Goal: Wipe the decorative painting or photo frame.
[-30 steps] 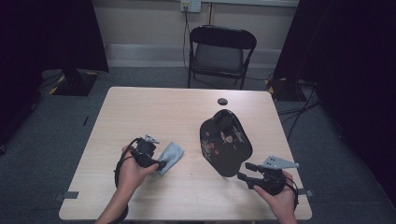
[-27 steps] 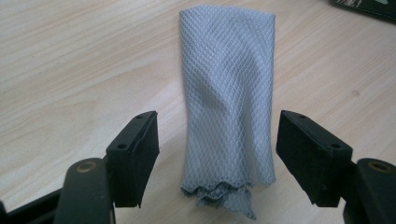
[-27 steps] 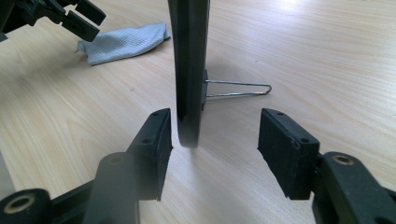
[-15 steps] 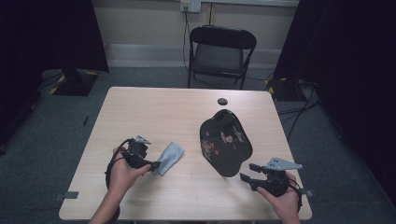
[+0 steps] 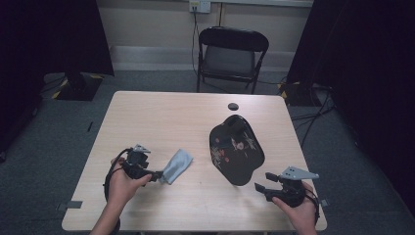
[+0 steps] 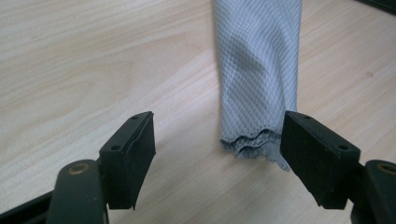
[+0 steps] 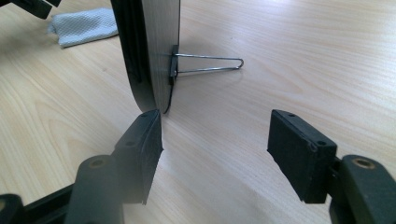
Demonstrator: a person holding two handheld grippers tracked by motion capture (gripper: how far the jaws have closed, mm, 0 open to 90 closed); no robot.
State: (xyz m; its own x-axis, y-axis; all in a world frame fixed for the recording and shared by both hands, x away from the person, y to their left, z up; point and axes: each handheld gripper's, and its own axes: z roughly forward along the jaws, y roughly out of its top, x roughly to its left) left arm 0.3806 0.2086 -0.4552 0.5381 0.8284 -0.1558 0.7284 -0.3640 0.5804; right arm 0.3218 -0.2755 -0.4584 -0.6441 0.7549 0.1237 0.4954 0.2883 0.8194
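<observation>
I see a pale wooden table (image 5: 161,117). On it lies a folded grey cloth (image 5: 177,165) toward my left, a black painted plaque (image 5: 236,149) propped on its wire stand (image 7: 210,64) right of centre, and a small dark round thing (image 5: 233,106) near the far edge.

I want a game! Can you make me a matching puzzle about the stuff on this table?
Things:
1. cloth
2. black plaque
3. left tongs
4. chair

States:
A. propped up on a wire stand
B. behind the table's far edge
C. lying folded, grey
D. open, at the cloth's end

Pairs: 1-C, 2-A, 3-D, 4-B
</observation>
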